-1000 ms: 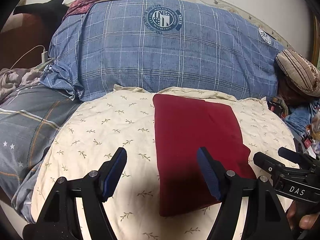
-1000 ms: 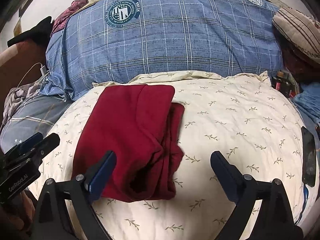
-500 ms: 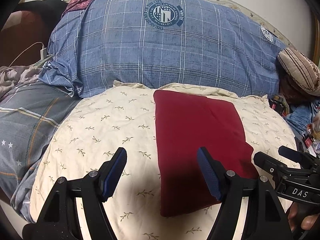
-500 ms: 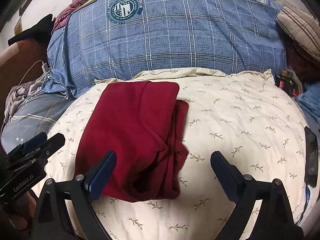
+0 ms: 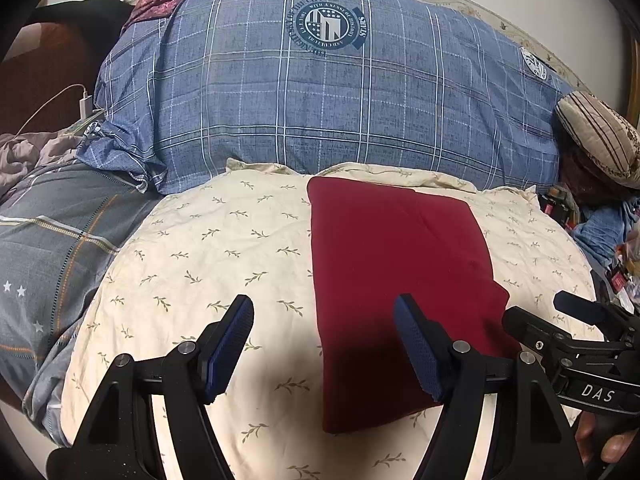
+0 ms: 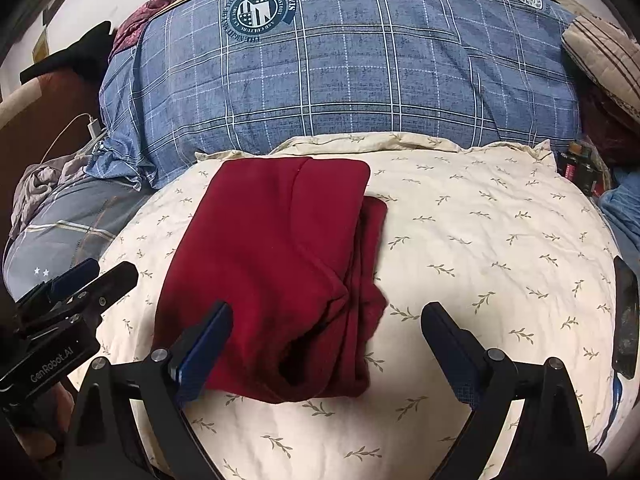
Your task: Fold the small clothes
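Behind your work surface a big blue plaid pillow (image 5: 320,112) fills the back of the bed, with a round crest printed near its top. Against its front edge lies the cream cushion (image 5: 208,248) with a small leaf print, and that is what you are working on. To its left sits a grey quilt (image 5: 48,248) with stars and stripes, and a white charger (image 5: 85,105) with its cable shows past the pillow's left end. A striped roll (image 5: 600,136) rests at the far right.

Your red garment (image 5: 396,264) lies folded on the cushion, a long rectangle running from the pillow's edge toward you. From the right wrist view the garment (image 6: 276,264) shows layered folds along its right side and a rumpled, open pocket of cloth at the near end.

Your left gripper (image 5: 324,344) is spread wide and holds nothing; its right finger sits over the garment's near left part, its left finger over bare cushion. Whether it touches the cloth cannot be told. Your right gripper (image 6: 326,348) is also spread wide and empty, its left finger over the garment's near edge, its right finger over bare cushion. A dark phone (image 6: 626,320) lies at the cushion's right rim.
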Action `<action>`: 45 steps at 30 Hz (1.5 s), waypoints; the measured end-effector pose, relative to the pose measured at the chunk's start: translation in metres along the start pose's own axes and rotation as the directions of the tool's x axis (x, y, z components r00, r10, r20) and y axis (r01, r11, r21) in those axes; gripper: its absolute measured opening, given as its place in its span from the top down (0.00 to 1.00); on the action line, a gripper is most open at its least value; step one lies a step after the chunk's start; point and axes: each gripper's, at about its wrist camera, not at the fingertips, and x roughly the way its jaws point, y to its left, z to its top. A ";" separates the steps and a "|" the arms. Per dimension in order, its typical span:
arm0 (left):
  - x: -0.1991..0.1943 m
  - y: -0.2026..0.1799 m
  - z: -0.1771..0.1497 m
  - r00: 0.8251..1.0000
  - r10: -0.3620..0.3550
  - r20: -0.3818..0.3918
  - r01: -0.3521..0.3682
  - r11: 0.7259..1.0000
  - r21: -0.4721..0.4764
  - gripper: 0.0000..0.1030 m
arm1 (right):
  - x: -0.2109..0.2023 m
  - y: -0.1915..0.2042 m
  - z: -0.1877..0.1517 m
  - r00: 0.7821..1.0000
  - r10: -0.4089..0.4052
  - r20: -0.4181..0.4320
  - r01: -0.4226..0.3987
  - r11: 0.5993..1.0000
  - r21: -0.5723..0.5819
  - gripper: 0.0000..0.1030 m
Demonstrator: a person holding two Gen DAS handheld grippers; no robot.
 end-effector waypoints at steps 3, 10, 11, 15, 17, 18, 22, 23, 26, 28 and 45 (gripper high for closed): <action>0.000 0.000 0.000 1.000 0.003 0.000 -0.003 1.000 -0.002 0.30 | 0.000 0.002 0.000 1.000 -0.001 0.001 0.001 1.000 -0.006 0.07; 0.001 0.000 0.000 1.000 0.005 -0.004 -0.005 1.000 -0.005 0.30 | 0.003 0.000 -0.001 1.000 0.003 -0.012 -0.003 1.000 0.004 0.07; 0.002 0.000 0.000 1.000 0.005 -0.006 -0.005 1.000 -0.005 0.30 | 0.003 0.000 -0.002 1.000 0.003 -0.013 -0.003 1.000 0.005 0.07; 0.003 0.000 0.000 1.000 0.005 -0.007 -0.005 1.000 -0.006 0.30 | 0.003 0.000 -0.001 1.000 0.008 -0.013 -0.008 1.000 0.005 0.07; 0.003 0.000 0.000 1.000 0.009 -0.006 -0.009 1.000 -0.004 0.30 | 0.004 0.001 -0.001 1.000 0.008 -0.015 -0.008 1.000 0.004 0.07; 0.003 0.000 -0.001 1.000 0.009 -0.007 -0.009 1.000 -0.003 0.30 | 0.005 0.001 -0.001 1.000 0.008 -0.017 -0.008 1.000 0.004 0.07; 0.004 0.000 -0.001 1.000 0.009 -0.007 -0.009 1.000 -0.006 0.30 | 0.007 0.002 -0.003 1.000 0.009 -0.024 -0.009 1.000 0.006 0.07; 0.004 0.000 -0.001 1.000 0.010 -0.007 -0.010 1.000 -0.008 0.30 | 0.007 0.002 -0.002 1.000 0.008 -0.025 -0.008 1.000 0.005 0.07; 0.005 0.001 -0.002 1.000 0.011 -0.008 -0.011 1.000 -0.010 0.30 | 0.008 0.003 -0.003 1.000 0.006 -0.025 -0.006 1.000 0.004 0.07; 0.007 0.001 -0.002 1.000 0.014 -0.011 -0.014 1.000 -0.007 0.30 | 0.008 0.004 -0.003 1.000 0.007 -0.027 -0.007 1.000 0.004 0.07; 0.016 0.000 -0.002 0.999 0.019 -0.033 -0.019 1.000 -0.007 0.30 | 0.016 0.004 -0.005 0.999 0.017 -0.046 -0.016 1.000 0.003 0.07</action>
